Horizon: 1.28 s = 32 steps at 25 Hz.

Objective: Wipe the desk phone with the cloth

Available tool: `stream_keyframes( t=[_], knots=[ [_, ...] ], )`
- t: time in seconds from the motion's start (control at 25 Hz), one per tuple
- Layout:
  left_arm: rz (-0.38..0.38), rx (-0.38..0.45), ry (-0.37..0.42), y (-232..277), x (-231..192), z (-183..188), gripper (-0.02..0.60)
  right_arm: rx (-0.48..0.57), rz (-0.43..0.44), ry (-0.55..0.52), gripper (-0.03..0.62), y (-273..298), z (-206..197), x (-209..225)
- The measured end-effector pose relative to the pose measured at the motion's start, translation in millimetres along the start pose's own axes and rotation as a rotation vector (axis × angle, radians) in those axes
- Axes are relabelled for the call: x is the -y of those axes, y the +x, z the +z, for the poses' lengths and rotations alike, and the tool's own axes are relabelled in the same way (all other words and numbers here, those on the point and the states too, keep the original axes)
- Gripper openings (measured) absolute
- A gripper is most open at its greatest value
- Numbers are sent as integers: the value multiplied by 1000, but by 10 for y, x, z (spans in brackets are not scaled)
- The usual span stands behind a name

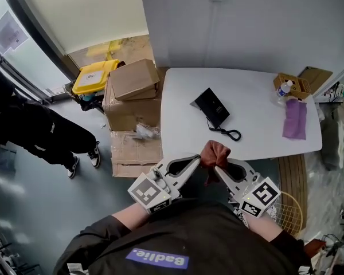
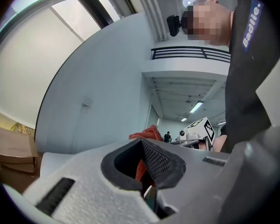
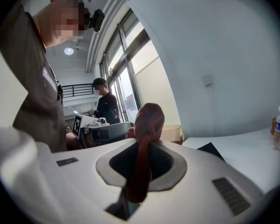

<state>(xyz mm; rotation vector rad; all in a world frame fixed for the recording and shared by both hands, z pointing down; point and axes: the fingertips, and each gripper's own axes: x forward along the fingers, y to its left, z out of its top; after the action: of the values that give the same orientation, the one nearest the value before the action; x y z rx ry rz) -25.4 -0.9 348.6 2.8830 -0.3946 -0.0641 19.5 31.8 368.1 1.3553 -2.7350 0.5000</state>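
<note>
The black desk phone (image 1: 212,107) lies on the white table (image 1: 258,136), its coiled cord (image 1: 232,134) trailing toward the near edge. A bunched red cloth (image 1: 214,153) hangs in the air just off that near edge. My left gripper (image 1: 199,161) is shut on its left side and my right gripper (image 1: 217,168) on its right side, tips nearly meeting. The left gripper view has the red cloth (image 2: 147,134) pinched in the left gripper (image 2: 143,171). In the right gripper view the cloth (image 3: 147,125) rises out of the right gripper (image 3: 140,174), with a phone corner (image 3: 210,149) beyond.
On the table's right end lie a purple cloth (image 1: 295,119), a water bottle (image 1: 282,90) and a small brown box (image 1: 293,85). Cardboard boxes (image 1: 132,96) and a yellow bin (image 1: 93,76) stand left of the table. A person in black (image 1: 40,130) stands at far left.
</note>
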Motion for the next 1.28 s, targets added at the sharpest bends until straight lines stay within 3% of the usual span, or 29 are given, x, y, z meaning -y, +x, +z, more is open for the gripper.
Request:
stream_keyframes(
  t=[0.2, 0.48, 1.0, 1.28],
  knots=[
    [1, 39, -28, 16, -336, 25, 5, -4, -18, 15, 49, 267, 55, 202],
    [32, 39, -36, 284, -561, -48, 5, -31, 26, 27, 49, 479, 2, 642],
    [262, 20, -47, 1034, -1184, -141, 5, -170, 211, 64, 49, 974, -377, 1808],
    [347, -2, -84, 1339, -1406, -303, 5, -236, 236, 75, 49, 1397, -670, 2370]
  ],
)
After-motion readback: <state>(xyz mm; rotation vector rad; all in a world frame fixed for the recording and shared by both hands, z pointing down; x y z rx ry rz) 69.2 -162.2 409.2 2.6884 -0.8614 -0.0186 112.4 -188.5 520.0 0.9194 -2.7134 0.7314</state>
